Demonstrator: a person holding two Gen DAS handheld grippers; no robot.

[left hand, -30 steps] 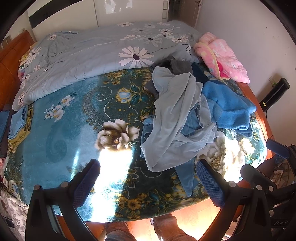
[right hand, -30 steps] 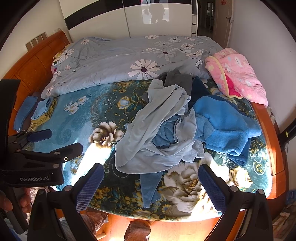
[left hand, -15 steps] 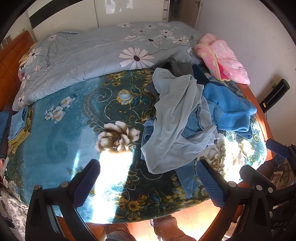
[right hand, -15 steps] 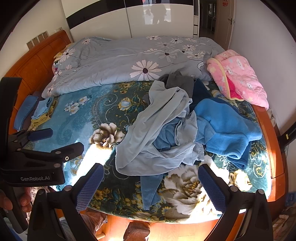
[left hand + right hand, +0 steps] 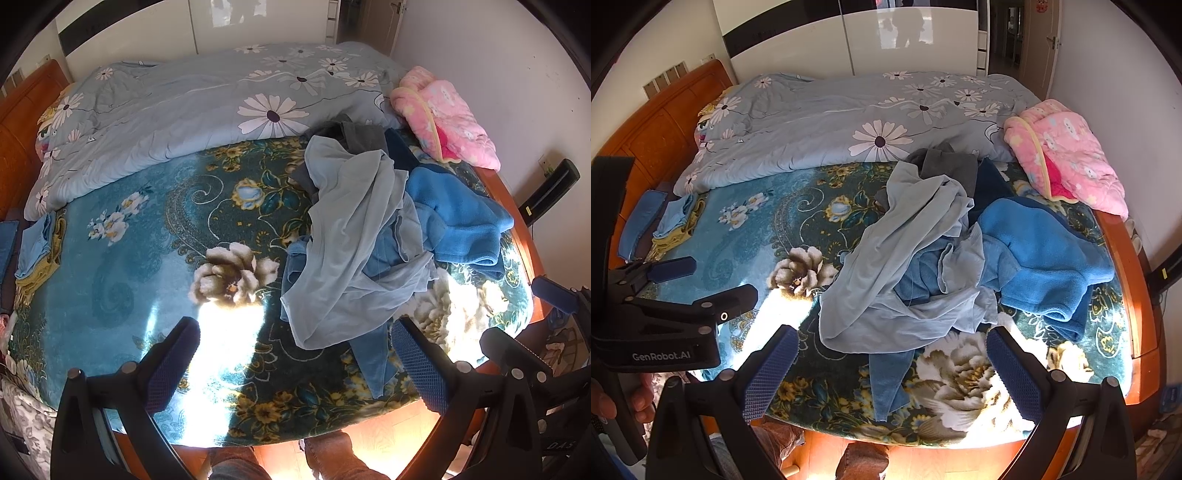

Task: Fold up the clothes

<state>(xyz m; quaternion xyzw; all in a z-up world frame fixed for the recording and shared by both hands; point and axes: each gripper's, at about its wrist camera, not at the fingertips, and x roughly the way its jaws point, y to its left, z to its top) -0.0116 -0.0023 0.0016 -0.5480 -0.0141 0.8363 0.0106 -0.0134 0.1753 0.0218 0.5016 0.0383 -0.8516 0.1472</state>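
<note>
Clothes pile [image 5: 373, 236] apparently unmoved since earlier

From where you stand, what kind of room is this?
Most likely a home bedroom. A wooden-framed bed fills the view, a daisy-print quilt lies across its far side, a heap of unfolded clothes sits on the floral blanket, and glossy wardrobe doors stand behind.

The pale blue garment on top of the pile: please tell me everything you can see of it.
The pale blue garment looks thin, smooth and soft, maybe a shirt. It lies crumpled and unfolded on top of the clothes pile, spread from near the grey garment down toward the bed's near edge. It partly covers a mid-blue piece and touches the fleecy bright blue garment and the floral blanket. Neither gripper touches it.
</note>
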